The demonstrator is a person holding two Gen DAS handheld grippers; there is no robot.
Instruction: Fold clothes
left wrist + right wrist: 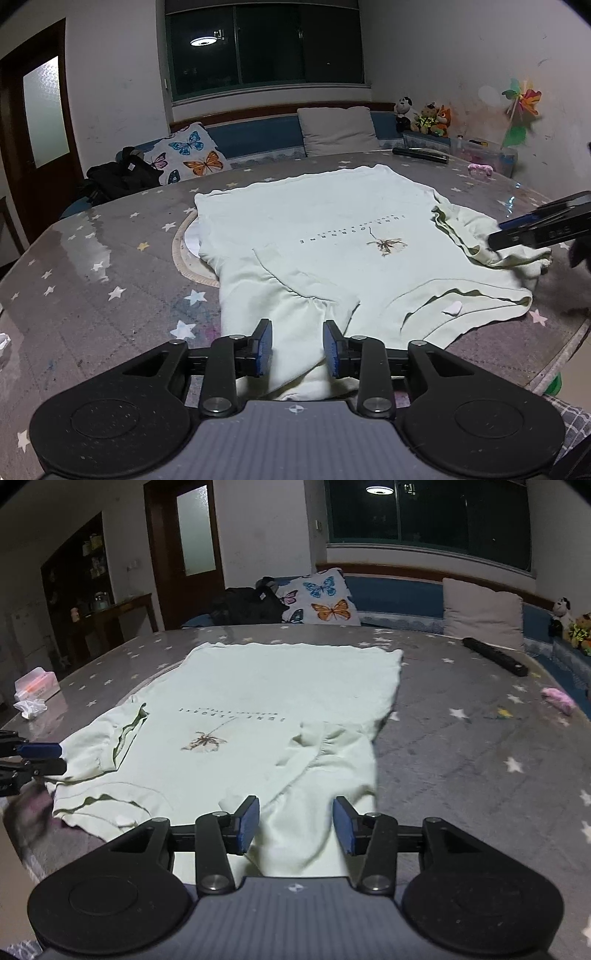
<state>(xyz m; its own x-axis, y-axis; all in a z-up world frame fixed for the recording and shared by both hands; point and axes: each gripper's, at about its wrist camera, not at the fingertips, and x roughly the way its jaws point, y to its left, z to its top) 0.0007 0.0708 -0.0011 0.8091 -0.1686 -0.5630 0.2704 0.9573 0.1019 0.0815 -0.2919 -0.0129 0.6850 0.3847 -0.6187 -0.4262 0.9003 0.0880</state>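
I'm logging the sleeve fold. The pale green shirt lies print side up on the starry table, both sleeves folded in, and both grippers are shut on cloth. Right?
Not quite. Both grippers are open: the left gripper and right gripper each show a gap in their own wrist view. The shirt, table and sleeves are as you say.

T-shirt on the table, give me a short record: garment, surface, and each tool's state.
Garment: pale green T-shirt, print up, spread flat
Surface: grey star-patterned table cover
Left tool: open, over a folded-in sleeve
Right tool: open, over the other sleeve
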